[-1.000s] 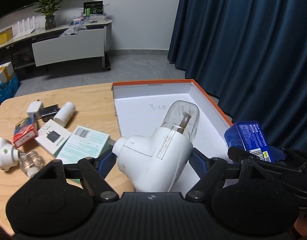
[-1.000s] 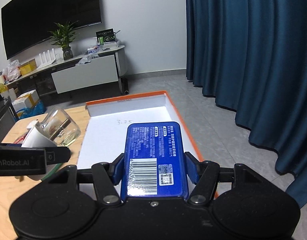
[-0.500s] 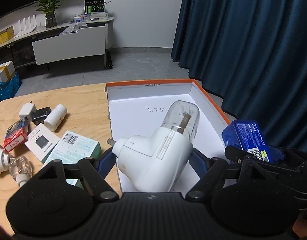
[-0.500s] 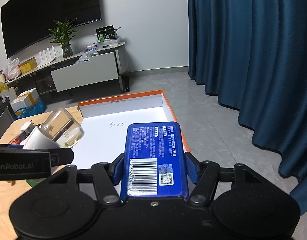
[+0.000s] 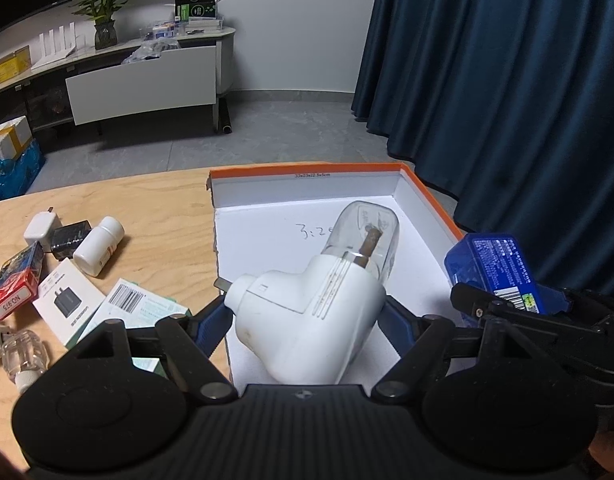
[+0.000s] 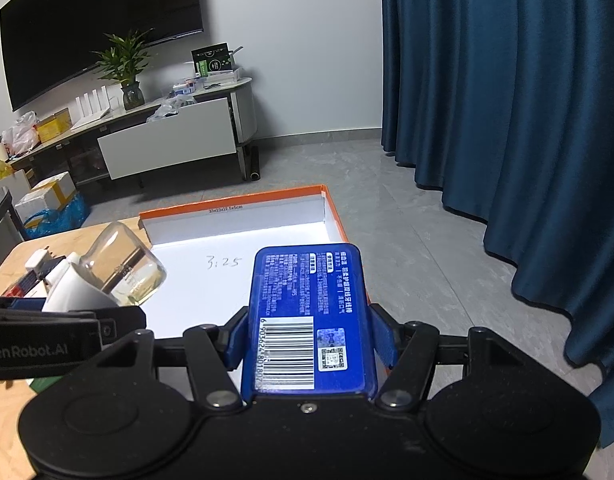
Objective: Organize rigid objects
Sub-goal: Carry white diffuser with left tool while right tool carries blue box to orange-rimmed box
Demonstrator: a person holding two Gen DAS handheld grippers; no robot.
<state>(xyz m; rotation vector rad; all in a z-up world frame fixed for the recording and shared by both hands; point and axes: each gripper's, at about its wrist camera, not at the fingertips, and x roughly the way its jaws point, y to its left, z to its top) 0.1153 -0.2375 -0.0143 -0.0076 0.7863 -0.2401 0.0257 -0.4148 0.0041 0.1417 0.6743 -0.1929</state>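
Observation:
My left gripper [image 5: 303, 320] is shut on a white plug-in device with a clear bottle [image 5: 319, 300], held above the near part of the orange-rimmed white box [image 5: 307, 170]. My right gripper [image 6: 309, 334] is shut on a flat blue case with a barcode [image 6: 307, 312], over the box's right side. In the left wrist view the blue case [image 5: 495, 268] and the right gripper's black fingers [image 5: 507, 312] show at the right. The right wrist view catches the white device and bottle [image 6: 115, 276] at the left. Handwriting marks the box floor [image 6: 223, 262].
On the wooden table [image 5: 155, 216] left of the box lie a white pill bottle [image 5: 99, 246], white and black chargers [image 5: 41, 228], a red card pack [image 5: 17, 284], two flat cartons [image 5: 107, 312] and a small clear bottle [image 5: 21, 354]. Blue curtains [image 6: 507, 100] hang right; floor lies beyond.
Both grippers have shifted toward the box with their loads; the box sits more centred and nearer in both views, and the loose items have slid left. Neither grip has altered.

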